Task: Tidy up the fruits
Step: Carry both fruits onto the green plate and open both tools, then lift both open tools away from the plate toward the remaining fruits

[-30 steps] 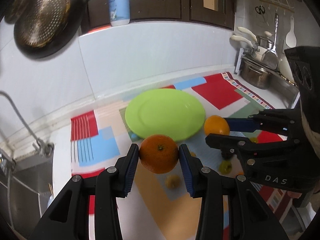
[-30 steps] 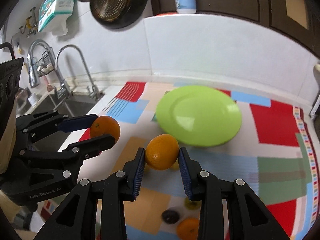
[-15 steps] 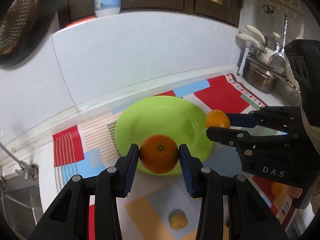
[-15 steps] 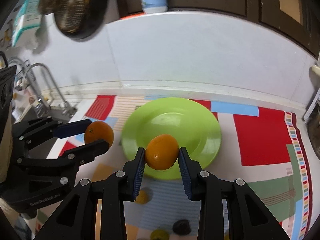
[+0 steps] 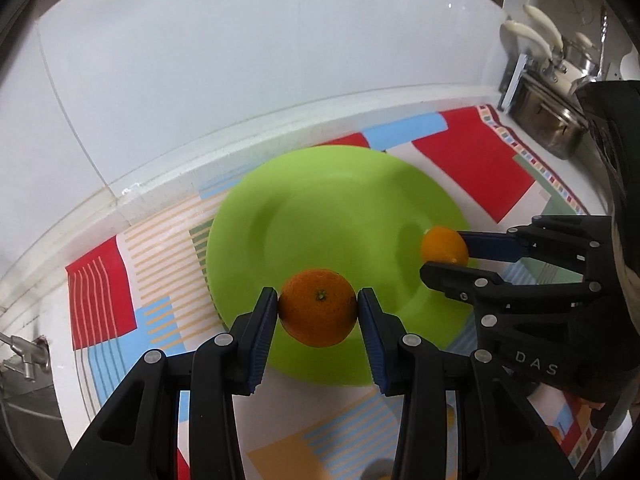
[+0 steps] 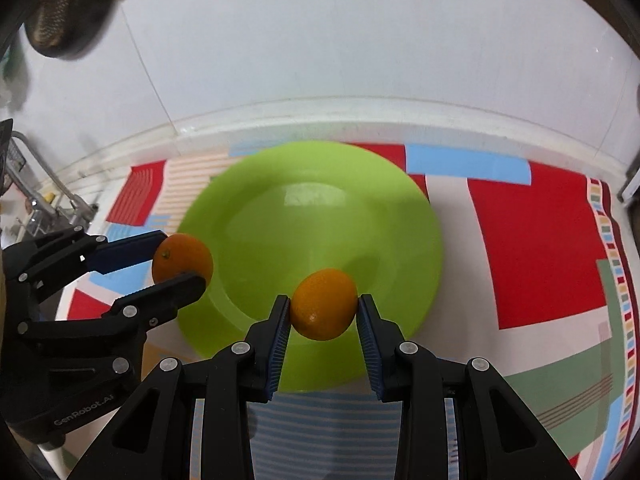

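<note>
Presently catalogued, one entry per item:

Plate (image 5: pixel 340 208) — round, glossy, lime-green, with a shallow well and a broad rim; it lies flat on the cloth.

Cloth (image 6: pixel 540 248) — flat patchwork print of red, blue, green and striped blocks, with a border of small coloured squares; it covers the table (image 5: pixel 68 392), a white top meeting a smooth white wall.

Left gripper (image 5: pixel 318 308) — black plastic frame with silver screws and ribbed blue pads; its jaws are closed on the dark orange (image 5: pixel 318 312), a round fruit with pebbled skin and a small green stem scar facing the camera. It is held over the plate's near rim.

Right gripper (image 6: pixel 323 306) — same black build and ribbed blue pads, marked "DAS" where the left view shows its side (image 5: pixel 448 258); its jaws grip the pale orange (image 6: pixel 323 304), slightly oval, smoother-skinned and lighter in colour. It hangs above the plate's near half, toward the right side.

In the right view the left gripper (image 6: pixel 182 258) enters from the left with the dark orange (image 6: pixel 182 256) at the plate's left edge.

Steel pot (image 5: pixel 548 120) — brushed metal, at the far right corner, pale-handled utensils beside it.

Tap (image 6: pixel 44 196) — chrome, far left.
</note>
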Motion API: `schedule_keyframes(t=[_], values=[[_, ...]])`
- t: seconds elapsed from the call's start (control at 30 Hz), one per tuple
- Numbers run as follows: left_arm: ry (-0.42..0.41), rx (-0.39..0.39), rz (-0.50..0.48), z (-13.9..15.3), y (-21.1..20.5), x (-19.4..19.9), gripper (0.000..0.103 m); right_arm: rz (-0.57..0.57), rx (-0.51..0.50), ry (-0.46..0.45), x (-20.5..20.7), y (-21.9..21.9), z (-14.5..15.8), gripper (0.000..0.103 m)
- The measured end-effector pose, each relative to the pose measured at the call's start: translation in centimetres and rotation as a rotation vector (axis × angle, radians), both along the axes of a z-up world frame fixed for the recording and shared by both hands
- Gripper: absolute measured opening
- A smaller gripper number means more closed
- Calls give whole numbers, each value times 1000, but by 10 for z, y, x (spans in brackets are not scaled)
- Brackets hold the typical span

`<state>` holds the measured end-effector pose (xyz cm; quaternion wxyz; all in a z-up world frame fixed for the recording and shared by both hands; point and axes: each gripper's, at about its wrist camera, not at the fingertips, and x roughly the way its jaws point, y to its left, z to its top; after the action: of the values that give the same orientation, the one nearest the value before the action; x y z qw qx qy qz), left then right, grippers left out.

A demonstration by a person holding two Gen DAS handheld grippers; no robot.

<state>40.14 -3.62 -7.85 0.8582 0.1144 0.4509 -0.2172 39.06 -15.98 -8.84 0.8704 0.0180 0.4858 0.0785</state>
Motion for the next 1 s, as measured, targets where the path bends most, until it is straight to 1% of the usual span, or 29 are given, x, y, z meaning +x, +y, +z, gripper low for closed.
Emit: schedule_keyframes(t=[0.13,0.3,0.43,0.47,0.53,0.63,0.7,0.77,0.8,0.9,0.97,1.0], values=[[31,2,1,-8,0,7,41,-1,-10,25,4,-1,-10,35],[47,13,-2,-16,-1,11,41,-1,-18,42,7,-2,-16,35],[34,19,-1,-16,-1,12,42,-4,-20,46,7,-2,-18,35],[26,24,1,-15,-1,12,43,-3,-12,46,7,-3,-18,36],[8,23,11,-10,2,9,48,-10,-7,44,7,-1,-16,45],[3,1,26,0,7,4,49,-21,-7,20,1,-3,-9,47],[-20,-8,30,11,13,-6,50,-29,-6,-1,-6,-4,-1,47],[-49,-10,41,23,15,-18,54,-46,-16,-27,-15,-7,9,47],[-61,-14,44,27,16,-22,58,-56,-17,-47,-22,-9,16,47],[-117,-24,35,47,19,-46,62,-74,-9,-97,-40,-12,35,47],[-151,-37,41,59,21,-62,67,-84,-28,-141,-57,-13,50,47],[-162,-50,42,64,22,-69,71,-92,-32,-162,-66,-14,57,51]])
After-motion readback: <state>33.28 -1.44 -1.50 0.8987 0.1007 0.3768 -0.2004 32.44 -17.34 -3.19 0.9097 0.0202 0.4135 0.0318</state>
